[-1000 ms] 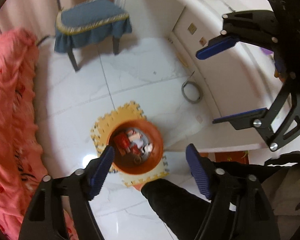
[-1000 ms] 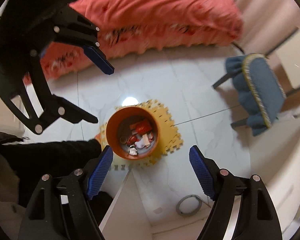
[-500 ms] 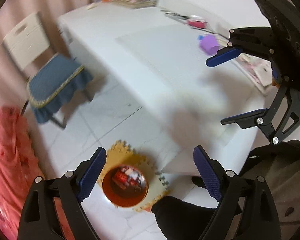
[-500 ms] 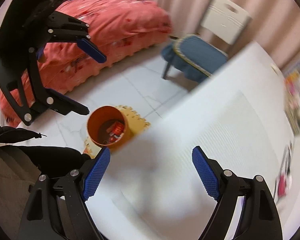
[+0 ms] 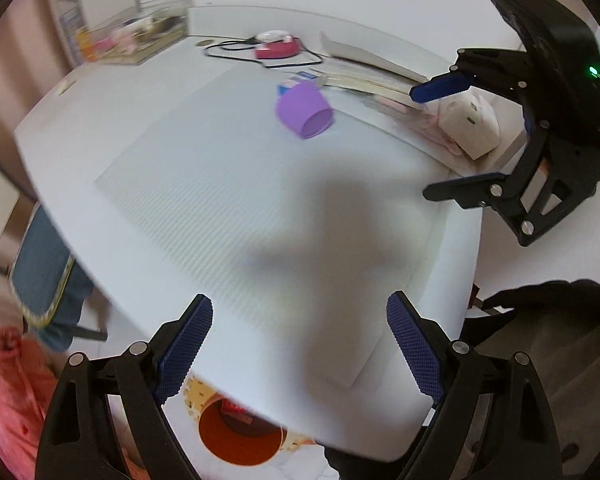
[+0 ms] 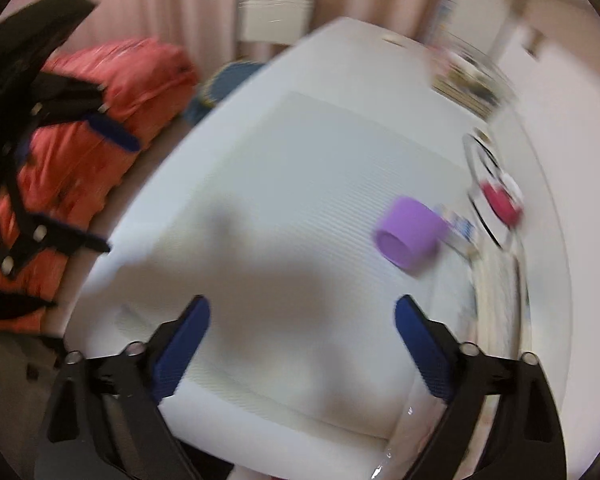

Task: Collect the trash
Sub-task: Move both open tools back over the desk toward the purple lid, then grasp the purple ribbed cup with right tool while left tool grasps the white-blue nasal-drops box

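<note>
Your left gripper (image 5: 300, 344) hangs over the white table (image 5: 140, 120) with its jaws spread wide and nothing between them; they have just been opening. Your right gripper (image 6: 302, 346) is likewise spread wide and empty above the ribbed white mat (image 6: 320, 160), its jaws also just opened further. The view from that side is blurred.

Ahead of the left gripper and a little to its right, a purple cup (image 5: 305, 111) lies on its side on the mat, mouth turned toward you. From the right gripper it lies ahead and to the right, well clear of the fingers (image 6: 416, 344). Just beyond the cup sits a small blue-and-white carton (image 5: 296, 80).

The orange trash bin (image 5: 236, 436) shows below the table's near edge, under and slightly left of the left gripper, with something red inside it.
</note>
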`<control>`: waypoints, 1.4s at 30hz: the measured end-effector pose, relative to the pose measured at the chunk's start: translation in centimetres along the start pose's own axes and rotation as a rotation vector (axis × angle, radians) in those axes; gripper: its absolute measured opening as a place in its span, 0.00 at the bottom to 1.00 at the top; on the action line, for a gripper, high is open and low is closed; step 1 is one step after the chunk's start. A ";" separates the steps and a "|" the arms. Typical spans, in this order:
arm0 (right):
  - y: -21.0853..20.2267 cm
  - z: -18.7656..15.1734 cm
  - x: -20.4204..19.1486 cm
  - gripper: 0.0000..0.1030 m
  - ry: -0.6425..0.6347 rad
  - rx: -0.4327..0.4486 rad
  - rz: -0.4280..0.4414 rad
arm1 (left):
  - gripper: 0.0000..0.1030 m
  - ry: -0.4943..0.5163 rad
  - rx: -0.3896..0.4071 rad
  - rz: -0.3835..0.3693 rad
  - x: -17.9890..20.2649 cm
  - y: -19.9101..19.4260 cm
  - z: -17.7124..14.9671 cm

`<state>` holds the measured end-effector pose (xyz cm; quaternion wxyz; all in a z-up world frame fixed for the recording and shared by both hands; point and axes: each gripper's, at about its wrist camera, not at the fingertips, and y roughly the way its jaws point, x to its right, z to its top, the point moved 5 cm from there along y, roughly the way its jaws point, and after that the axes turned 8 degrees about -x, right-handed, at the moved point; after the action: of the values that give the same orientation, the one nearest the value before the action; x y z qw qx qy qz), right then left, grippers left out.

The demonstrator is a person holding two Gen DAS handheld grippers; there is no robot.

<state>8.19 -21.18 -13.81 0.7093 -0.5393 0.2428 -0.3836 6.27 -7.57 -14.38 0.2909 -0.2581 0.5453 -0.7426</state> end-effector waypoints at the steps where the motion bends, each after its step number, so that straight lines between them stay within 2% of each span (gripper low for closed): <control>1: 0.5 -0.3 1.2 0.90 0.050 -0.001 0.012 | 0.85 0.011 -0.003 -0.010 0.3 0.3 0.8; 5: 1.8 -0.5 4.9 0.90 0.181 0.011 0.055 | 0.85 0.049 -0.022 -0.021 0.9 1.4 3.4; 10: 3.4 1.0 7.5 0.90 0.294 0.026 0.085 | 0.85 0.090 -0.038 -0.043 0.9 2.8 5.8; 13: 4.9 2.0 9.3 0.90 0.382 0.033 0.112 | 0.85 0.098 -0.046 -0.060 0.4 3.6 6.6; 20: 9.5 4.5 11.9 0.90 0.540 0.019 0.108 | 0.85 0.126 -0.082 -0.079 -1.8 5.5 6.9; 26: 12.2 5.4 12.5 0.90 0.582 -0.020 0.100 | 0.85 0.147 -0.093 -0.086 -4.0 6.8 7.3; 27: 12.7 5.5 12.5 0.87 0.579 -0.031 0.092 | 0.85 0.150 -0.091 -0.088 -4.2 7.0 7.6; 31: 13.9 5.2 13.0 0.65 0.592 -0.050 0.120 | 0.85 0.148 -0.087 -0.092 -4.8 7.7 8.7; 33: 13.8 5.2 12.8 0.61 0.584 -0.037 0.135 | 0.85 0.141 -0.085 -0.098 -4.9 8.0 9.3; 38: 12.8 5.1 12.4 0.60 0.522 -0.024 0.129 | 0.85 0.148 -0.085 -0.107 -5.0 8.5 10.3; 42: 8.9 2.9 12.6 0.60 0.504 0.007 0.104 | 0.85 0.163 -0.083 -0.117 -4.8 8.8 11.5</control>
<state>20.28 -28.52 -20.51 0.6469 -0.4112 0.4379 -0.4698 18.95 -13.80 -19.98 0.1907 -0.2400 0.5814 -0.7537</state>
